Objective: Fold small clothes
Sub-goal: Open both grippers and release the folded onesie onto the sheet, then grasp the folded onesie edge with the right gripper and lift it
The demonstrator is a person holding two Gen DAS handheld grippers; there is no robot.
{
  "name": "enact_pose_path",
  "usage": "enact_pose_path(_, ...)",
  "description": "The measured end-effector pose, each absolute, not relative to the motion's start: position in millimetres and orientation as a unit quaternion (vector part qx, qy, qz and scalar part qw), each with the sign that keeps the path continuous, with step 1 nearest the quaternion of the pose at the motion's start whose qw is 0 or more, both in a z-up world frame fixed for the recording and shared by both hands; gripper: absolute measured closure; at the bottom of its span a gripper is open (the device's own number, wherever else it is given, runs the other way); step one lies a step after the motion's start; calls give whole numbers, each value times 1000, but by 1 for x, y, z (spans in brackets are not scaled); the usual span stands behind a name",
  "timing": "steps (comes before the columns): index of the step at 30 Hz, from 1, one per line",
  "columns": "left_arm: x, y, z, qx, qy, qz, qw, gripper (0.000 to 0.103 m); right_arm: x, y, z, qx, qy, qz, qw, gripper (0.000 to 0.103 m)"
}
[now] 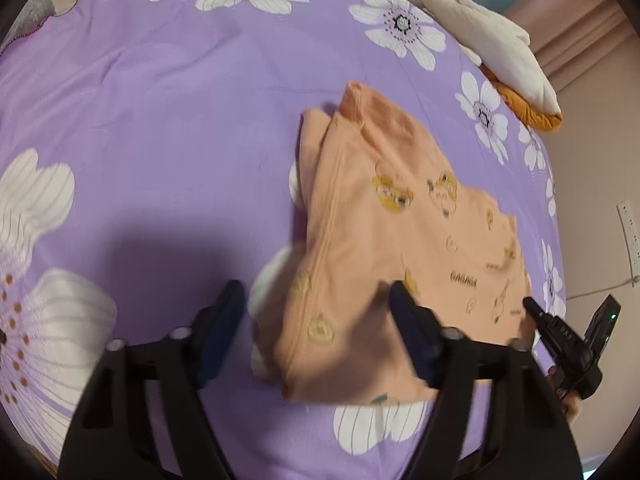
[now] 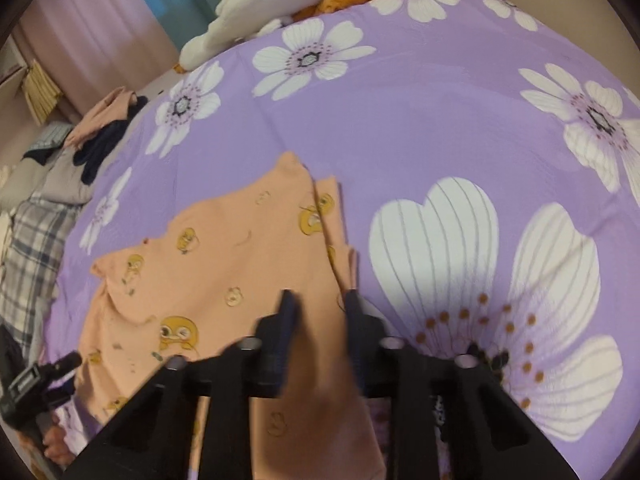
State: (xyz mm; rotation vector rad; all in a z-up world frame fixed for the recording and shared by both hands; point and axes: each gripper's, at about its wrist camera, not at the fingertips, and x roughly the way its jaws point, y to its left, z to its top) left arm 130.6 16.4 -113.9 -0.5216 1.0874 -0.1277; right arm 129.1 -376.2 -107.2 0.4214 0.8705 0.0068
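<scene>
A small peach garment (image 1: pixel 384 248) with yellow cartoon prints lies partly folded on the purple flowered bedspread (image 1: pixel 180 120). My left gripper (image 1: pixel 316 300) is open, hovering over the garment's near left edge, holding nothing. In the right wrist view the garment (image 2: pixel 224 264) lies at lower left. My right gripper (image 2: pixel 320 304) hangs over its right edge with the jaws apart by a moderate gap and nothing between them. The right gripper also shows in the left wrist view (image 1: pixel 560 332) at the garment's right corner.
A white and orange plush toy (image 1: pixel 492 36) lies at the bed's far edge, also in the right wrist view (image 2: pixel 280 4). A pile of clothes (image 2: pixel 100 128) and a plaid fabric (image 2: pixel 32 248) lie off the bed's left side. A power strip (image 1: pixel 630 236) hangs on the wall.
</scene>
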Motion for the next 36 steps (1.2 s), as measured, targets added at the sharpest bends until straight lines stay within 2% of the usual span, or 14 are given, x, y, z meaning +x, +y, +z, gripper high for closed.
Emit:
enact_pose_path(2,128,15,-117,-245,509,-56,823,47,123,-375,-101,207,403,4,892,95)
enact_pose_path(8,123,12,-118,-240,516,-54,821,47,108,-377,-85,213,370,0,904,98)
enact_pose_path(12,118,12,-119,-240,515,-54,821,45,111,-380,-102,193,388,-45,900,100)
enact_pose_path(16,116,8,-120,-226,513,-53,826,45,121,-384,-123,218,416,-36,882,100)
enact_pose_path(27,134,3,-125,-248,503,-103,821,42,110,-383,-116,215,414,-43,884,100)
enact_pose_path(30,142,2,-127,-252,507,-126,815,42,99,-387,-114,236,414,-27,879,93)
enact_pose_path(31,144,2,-127,-255,509,-130,812,42,95,-389,-113,242,415,-22,877,82)
enact_pose_path(32,145,3,-127,-259,509,-133,810,42,88,-390,-113,251,414,-17,875,66)
enact_pose_path(34,145,4,-127,-268,510,-140,805,43,71,-393,-114,266,409,-2,873,52)
enact_pose_path(36,145,5,-127,-269,509,-145,805,44,59,-392,-116,269,413,11,870,52)
